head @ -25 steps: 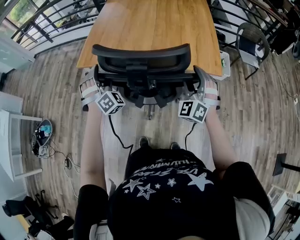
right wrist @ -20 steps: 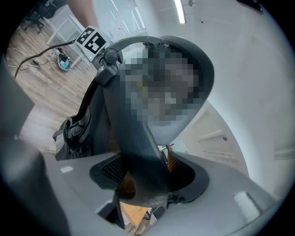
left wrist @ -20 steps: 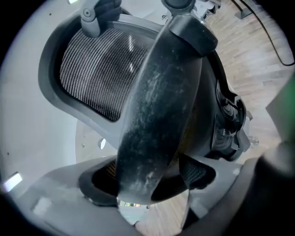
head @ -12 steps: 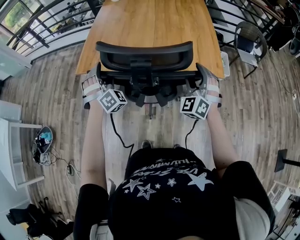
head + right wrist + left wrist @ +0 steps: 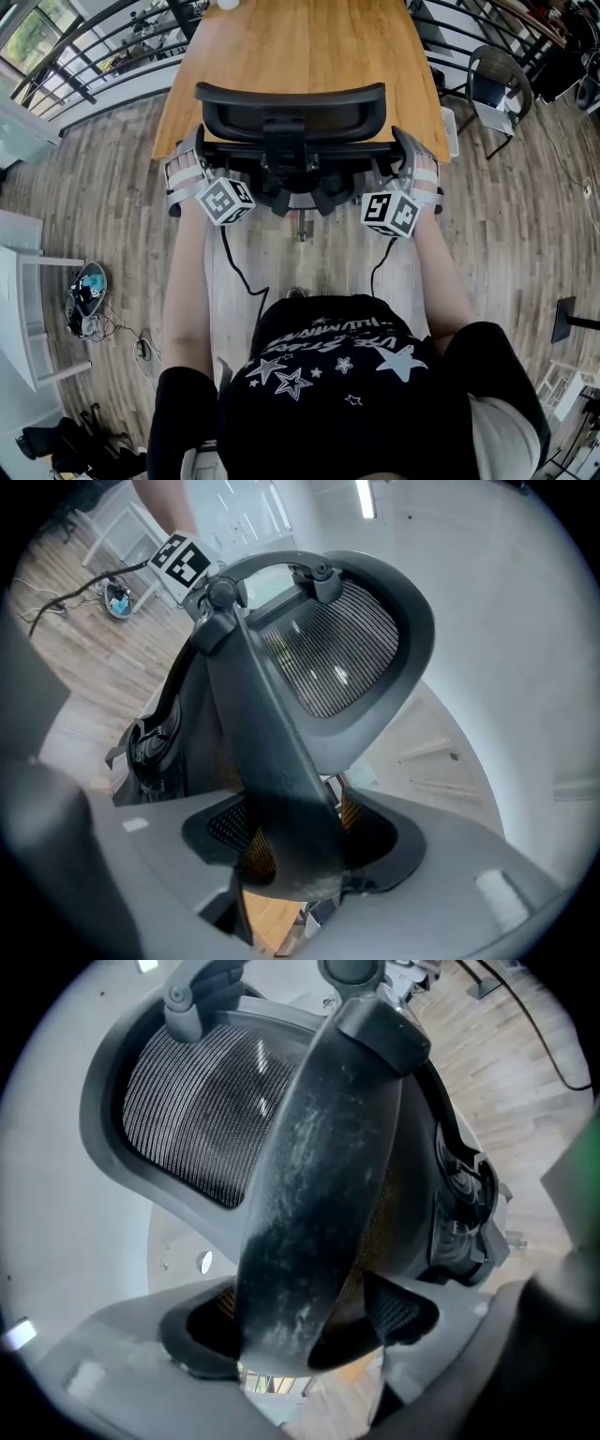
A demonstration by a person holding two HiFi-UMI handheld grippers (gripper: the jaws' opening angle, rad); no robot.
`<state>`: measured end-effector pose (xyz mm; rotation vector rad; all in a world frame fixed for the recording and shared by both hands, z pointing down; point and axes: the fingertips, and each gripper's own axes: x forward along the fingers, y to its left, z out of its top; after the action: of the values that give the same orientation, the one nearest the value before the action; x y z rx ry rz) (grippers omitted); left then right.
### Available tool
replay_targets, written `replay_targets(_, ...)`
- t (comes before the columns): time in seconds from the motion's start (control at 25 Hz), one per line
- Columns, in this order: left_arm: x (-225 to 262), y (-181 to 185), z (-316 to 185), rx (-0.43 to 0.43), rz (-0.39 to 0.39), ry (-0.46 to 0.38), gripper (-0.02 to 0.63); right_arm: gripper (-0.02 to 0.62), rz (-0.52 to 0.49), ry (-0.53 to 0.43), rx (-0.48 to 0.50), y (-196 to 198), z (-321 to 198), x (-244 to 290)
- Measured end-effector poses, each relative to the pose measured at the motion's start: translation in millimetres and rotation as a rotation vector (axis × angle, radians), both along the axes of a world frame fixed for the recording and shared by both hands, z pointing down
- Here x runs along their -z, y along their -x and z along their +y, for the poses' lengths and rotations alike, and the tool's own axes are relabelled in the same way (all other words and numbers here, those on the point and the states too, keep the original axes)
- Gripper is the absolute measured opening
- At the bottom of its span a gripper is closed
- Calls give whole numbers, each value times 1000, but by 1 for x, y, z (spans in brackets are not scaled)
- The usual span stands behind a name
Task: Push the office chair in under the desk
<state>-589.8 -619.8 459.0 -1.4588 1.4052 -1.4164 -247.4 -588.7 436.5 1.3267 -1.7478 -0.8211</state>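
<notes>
A person in a black star-printed shirt (image 5: 347, 375) stands at the near end of a wood-plank floor (image 5: 506, 234), both bare arms stretched forward to a black office chair (image 5: 291, 117). The left gripper (image 5: 187, 173), marker cube (image 5: 225, 202) facing up, is clamped on the left edge of the chair's back; in the left gripper view its jaws (image 5: 300, 1335) are closed partway around the dark, scuffed frame bar (image 5: 319, 1194), which fills the gap between them, with the mesh back (image 5: 202, 1115) rising beyond. The right gripper (image 5: 412, 173) mirrors it on the chair's right edge; in the right gripper view its jaws (image 5: 295, 846) stand about half closed, pressed on the frame bar (image 5: 272, 761) on that side, the mesh panel (image 5: 333, 653) curving away above. The chair faces the wooden desk (image 5: 300, 47), its back standing right at the desk's near edge and its headrest overlapping the desktop as seen from above; the seat is hidden under the back. Farther off, a dark railing (image 5: 84, 56) runs along the left and a black side chair (image 5: 497, 84) stands to the desk's right.
</notes>
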Motion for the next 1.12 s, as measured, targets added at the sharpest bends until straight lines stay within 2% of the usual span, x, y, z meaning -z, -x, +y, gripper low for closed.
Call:
replay_targets(0.4,1,3,-11,-8,-9,-9,399,270,5,-15,-2,3,-4,1)
replay_targets(0.92,0,0,-10,-3,33,10,399,270,-11,3,2,2,-3,-1)
replay_targets(1.12,-6,5,-6,-25,-13,58,399,272,-20,29,17,5,-1,-2)
